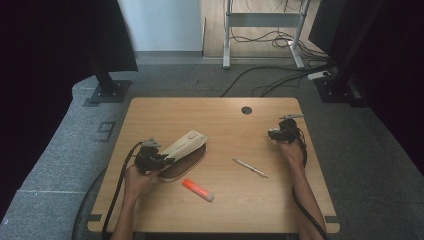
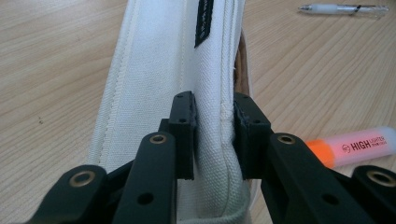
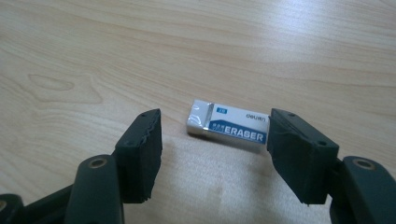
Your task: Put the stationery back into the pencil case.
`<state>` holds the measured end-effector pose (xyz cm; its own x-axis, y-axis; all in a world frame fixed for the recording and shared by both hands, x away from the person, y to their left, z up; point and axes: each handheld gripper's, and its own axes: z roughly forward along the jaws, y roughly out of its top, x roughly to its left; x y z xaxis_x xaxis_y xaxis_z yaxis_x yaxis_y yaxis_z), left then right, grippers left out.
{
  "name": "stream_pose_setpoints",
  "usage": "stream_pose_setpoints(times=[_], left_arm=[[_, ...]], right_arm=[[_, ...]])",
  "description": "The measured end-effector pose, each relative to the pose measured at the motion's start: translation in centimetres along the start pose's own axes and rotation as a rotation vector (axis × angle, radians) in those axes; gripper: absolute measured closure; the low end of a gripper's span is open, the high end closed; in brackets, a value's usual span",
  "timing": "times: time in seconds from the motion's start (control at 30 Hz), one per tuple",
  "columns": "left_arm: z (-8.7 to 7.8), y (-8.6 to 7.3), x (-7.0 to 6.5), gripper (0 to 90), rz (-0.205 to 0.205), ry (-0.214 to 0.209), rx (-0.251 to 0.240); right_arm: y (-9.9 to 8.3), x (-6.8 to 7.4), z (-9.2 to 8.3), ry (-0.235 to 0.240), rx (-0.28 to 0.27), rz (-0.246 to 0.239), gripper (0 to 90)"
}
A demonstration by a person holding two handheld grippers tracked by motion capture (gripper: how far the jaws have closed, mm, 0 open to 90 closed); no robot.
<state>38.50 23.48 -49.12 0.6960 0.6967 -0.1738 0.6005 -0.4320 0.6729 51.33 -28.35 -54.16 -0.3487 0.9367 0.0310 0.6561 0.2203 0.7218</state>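
The left tool [image 2: 214, 140] is clamped on the near end of a white pouch [image 2: 187, 70], its pads pinching the fabric edge beside the seam. In the high view the pouch [image 1: 184, 146] sits at the left of the worktop [image 1: 225, 110], tilted up on its long edge and running from the left tool [image 1: 159, 161] toward the far right, with a brown inside showing along its lower side. The left hand [image 1: 135, 179] holds that tool near the left front of the worktop.

An orange highlighter [image 1: 198, 190] lies just near of the pouch, toward the middle; in the left gripper view the highlighter [image 2: 350, 147] shows at the right, close to the tool. A pen [image 1: 250, 168] lies right of centre, apart from both, and the pen [image 2: 343, 9] also shows far off in the left gripper view.

The right tool [image 3: 215, 154] has its jaws apart, with a white and blue eraser [image 3: 229, 127] lying flat on the wood between them. One end of the eraser is close to the right-hand pad; whether it touches cannot be told. The other pad stands clear of it. In the high view the right tool [image 1: 276, 134] is at the right side of the worktop, well apart from the pouch.
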Motion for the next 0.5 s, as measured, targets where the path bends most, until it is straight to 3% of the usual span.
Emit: stream_pose_setpoints(times=[0.33, 0.5], left_arm=[[0.1, 0.0, 0.1, 72.0, 0.002, -0.001, 0.002], [0.0, 0.0, 0.0, 72.0, 0.003, -0.001, 0.002]], right_arm=[[0.5, -0.3, 1.2, -0.015, 0.02, 0.006, 38.3], [0.8, -0.3, 1.3, -0.027, 0.025, 0.011, 44.5]])
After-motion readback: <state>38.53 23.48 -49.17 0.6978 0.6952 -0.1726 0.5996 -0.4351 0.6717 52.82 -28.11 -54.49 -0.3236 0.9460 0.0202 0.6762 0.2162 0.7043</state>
